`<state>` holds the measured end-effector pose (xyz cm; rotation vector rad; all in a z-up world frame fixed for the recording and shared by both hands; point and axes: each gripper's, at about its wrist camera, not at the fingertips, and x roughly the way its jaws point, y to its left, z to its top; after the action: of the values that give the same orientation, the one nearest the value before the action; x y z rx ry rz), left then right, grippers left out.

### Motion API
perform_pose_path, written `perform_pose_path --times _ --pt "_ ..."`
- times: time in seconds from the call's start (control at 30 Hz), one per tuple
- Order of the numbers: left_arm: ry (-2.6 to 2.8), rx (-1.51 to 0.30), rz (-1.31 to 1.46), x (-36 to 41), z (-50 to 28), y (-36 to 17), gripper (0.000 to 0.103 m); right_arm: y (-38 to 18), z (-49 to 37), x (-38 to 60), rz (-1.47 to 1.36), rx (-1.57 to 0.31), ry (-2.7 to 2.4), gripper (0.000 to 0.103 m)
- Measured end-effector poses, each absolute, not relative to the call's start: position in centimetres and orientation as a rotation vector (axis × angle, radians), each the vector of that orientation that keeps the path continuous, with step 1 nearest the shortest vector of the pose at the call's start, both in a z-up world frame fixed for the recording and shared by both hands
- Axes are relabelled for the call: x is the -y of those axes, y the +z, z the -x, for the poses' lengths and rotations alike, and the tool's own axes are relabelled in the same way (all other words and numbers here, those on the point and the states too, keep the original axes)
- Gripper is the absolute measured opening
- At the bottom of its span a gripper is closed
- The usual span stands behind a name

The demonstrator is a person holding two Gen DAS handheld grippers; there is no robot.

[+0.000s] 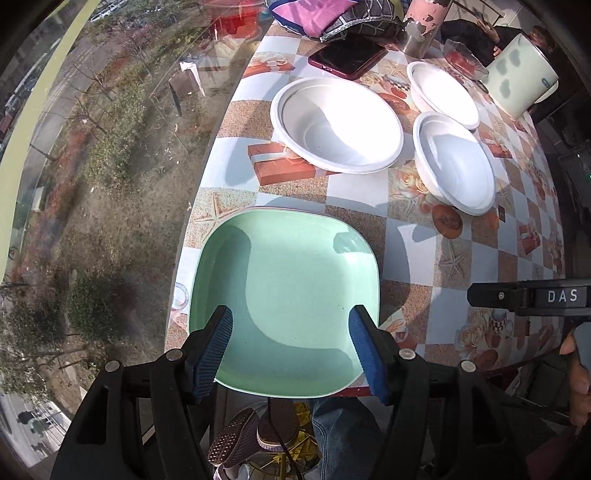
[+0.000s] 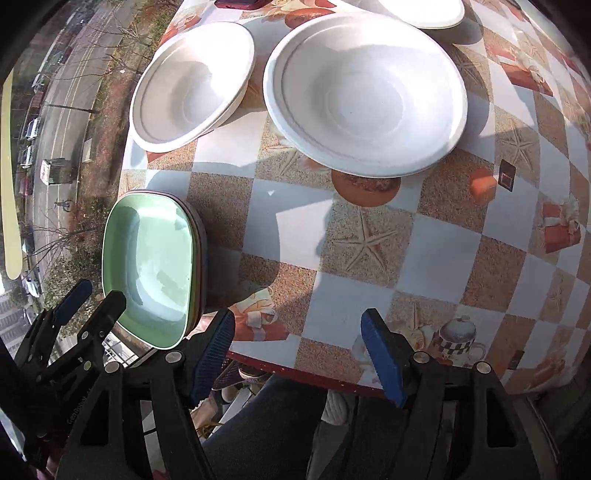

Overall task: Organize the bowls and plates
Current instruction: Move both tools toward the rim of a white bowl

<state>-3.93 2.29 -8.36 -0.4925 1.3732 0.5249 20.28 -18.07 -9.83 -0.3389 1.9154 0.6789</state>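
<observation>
A green square plate (image 1: 295,291) tops a small stack at the table's near left corner; it also shows in the right wrist view (image 2: 159,258), where brown plate rims show under it. My left gripper (image 1: 291,336) is open, its blue pads spread above the plate's near part, holding nothing. Three white bowls stand beyond: a large one (image 1: 336,125), a middle one (image 1: 456,162) and a far one (image 1: 443,92). My right gripper (image 2: 299,343) is open and empty over the table's near edge, right of the plate stack. The nearest bowls from there are one (image 2: 365,92) and another (image 2: 192,85).
The table (image 1: 354,192) has a checkered patterned cloth and stands against a glass window on the left. At the back lie a dark red phone (image 1: 347,55), a pink metal flask (image 1: 421,26), a glass dish (image 1: 463,59) and a pale green container (image 1: 524,74). My legs and shoes are below the near edge.
</observation>
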Motion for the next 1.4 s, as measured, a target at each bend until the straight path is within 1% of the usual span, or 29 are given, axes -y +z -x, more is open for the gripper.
perform_pose_path --times 0.2,0.33,0.5,0.6,0.73,0.93,1.2,1.4 --pt "0.418 -1.387 0.417 0.3 -0.1 -7.9 0.072 -11.9 -23.5 24.1 0.209 -1.961 0.492 0.072" --pt "0.359 -1.390 0.392 1.7 -2.8 -7.6 0.073 -12.1 -25.1 26.5 0.159 -1.948 0.456 0.072" --pt "0.342 -1.390 0.487 1.8 -6.0 -7.8 0.073 -11.3 -26.9 27.0 0.172 -1.908 0.456 0.072" --pt "0.373 -1.390 0.614 1.1 -7.4 -8.6 0.073 -10.3 -26.1 24.8 0.176 -1.872 0.474 0.072" --pt "0.450 -1.392 0.768 0.1 -8.6 -10.0 0.073 -9.5 -28.6 23.3 0.191 -1.810 0.512 0.072" --pt "0.585 -1.356 0.887 -0.2 -10.0 -11.4 0.073 -9.0 -32.3 19.6 0.186 -1.731 0.599 0.072" --pt "0.731 -1.336 0.964 -0.9 -10.7 -13.4 0.073 -11.3 -33.9 16.2 0.196 -1.733 0.652 0.072" --pt "0.791 -1.341 0.941 -1.4 -11.5 -14.6 0.073 -12.8 -34.2 15.0 0.190 -1.747 0.682 0.072"
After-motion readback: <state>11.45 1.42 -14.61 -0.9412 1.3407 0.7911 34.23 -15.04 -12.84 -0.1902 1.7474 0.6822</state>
